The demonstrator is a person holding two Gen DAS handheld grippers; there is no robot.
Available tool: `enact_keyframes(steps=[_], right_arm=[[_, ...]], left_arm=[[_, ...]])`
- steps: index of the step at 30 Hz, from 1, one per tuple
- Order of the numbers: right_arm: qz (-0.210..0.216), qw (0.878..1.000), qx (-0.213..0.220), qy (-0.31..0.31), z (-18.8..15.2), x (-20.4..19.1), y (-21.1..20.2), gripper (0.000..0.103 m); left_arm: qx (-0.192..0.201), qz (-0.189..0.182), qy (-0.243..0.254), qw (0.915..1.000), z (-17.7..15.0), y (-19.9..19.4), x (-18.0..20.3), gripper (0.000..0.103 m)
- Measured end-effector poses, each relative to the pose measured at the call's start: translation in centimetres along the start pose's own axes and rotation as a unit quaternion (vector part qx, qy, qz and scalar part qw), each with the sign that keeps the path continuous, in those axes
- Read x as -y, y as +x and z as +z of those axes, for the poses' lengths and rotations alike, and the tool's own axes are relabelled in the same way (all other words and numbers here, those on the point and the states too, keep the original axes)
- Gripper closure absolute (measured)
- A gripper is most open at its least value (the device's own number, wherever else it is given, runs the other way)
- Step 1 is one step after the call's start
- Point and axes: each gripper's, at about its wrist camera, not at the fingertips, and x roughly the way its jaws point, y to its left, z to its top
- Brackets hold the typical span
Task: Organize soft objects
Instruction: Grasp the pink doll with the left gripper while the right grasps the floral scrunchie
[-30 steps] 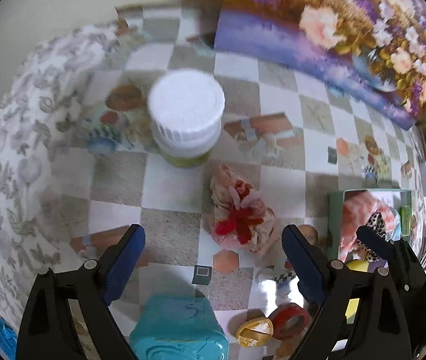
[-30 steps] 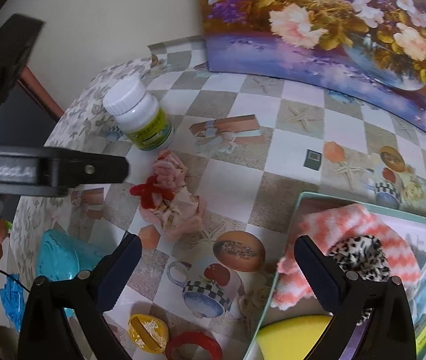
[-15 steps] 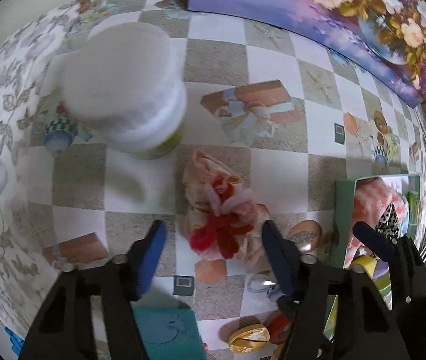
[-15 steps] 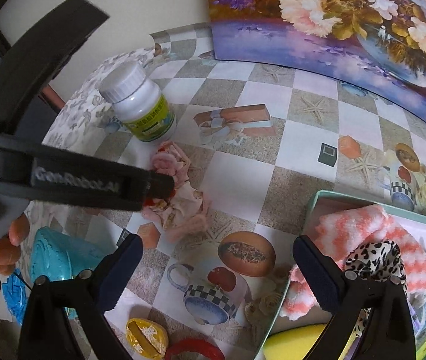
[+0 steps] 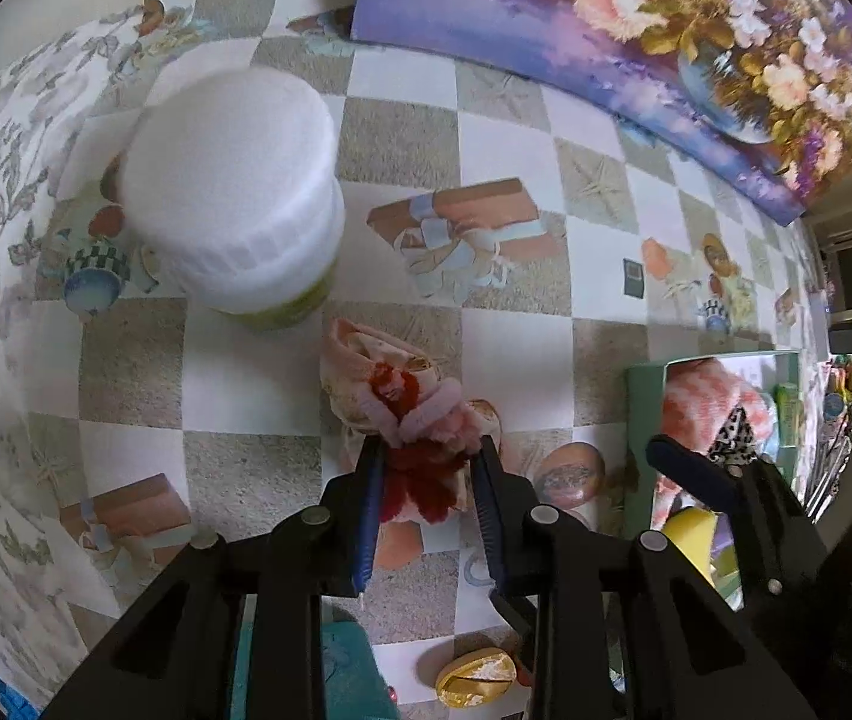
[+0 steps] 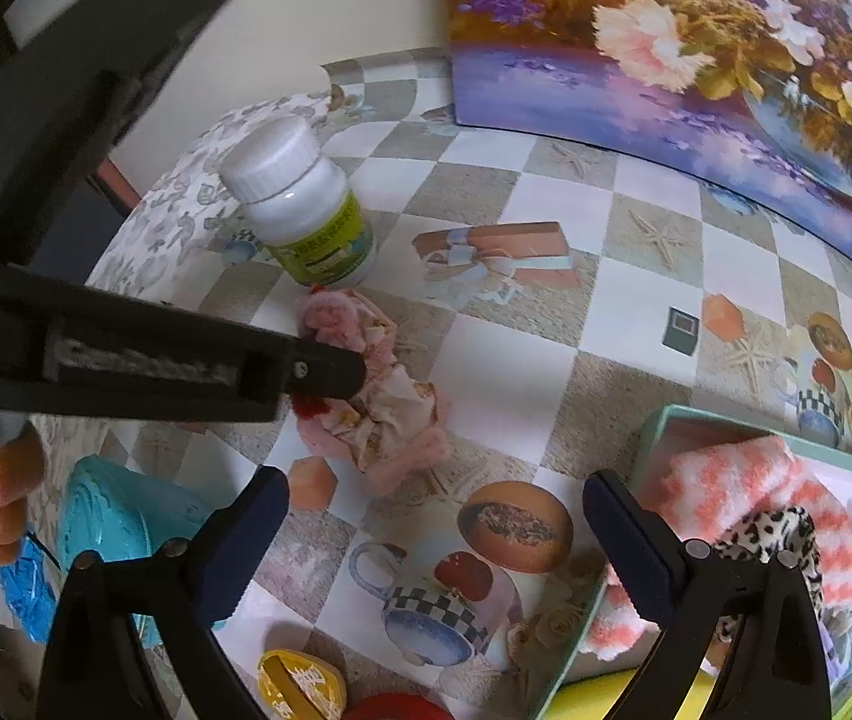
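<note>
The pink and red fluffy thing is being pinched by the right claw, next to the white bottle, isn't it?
Not quite. The left claw is the one pinching the pink and red fluffy thing, as the left wrist view shows. The right claw is open and holds nothing. The rest is right: the fluffy thing lies next to the white bottle.

The left wrist view looks steeply down, close over the bottle [image 5: 234, 192]; the right sits farther back, sharing bottle [image 6: 300, 204] and tablecloth [image 6: 606, 360].
</note>
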Motion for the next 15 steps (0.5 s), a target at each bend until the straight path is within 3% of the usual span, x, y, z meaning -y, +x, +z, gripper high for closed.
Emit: enact_keyframes(steps=[9, 15], right_arm=[[0.002, 1.000, 0.000, -0.019, 0.8, -1.5, 2.1, 0.004], [-0.006, 0.999, -0.019, -0.039, 0.8, -2.3, 4.4, 0.018]], left_arm=[[0.039, 0.012, -0.016, 0.9990, 0.0, -3.5, -3.4, 0.073], [0.049, 0.027, -0.043, 0.9975, -0.4, -4.2, -7.3, 0.073]])
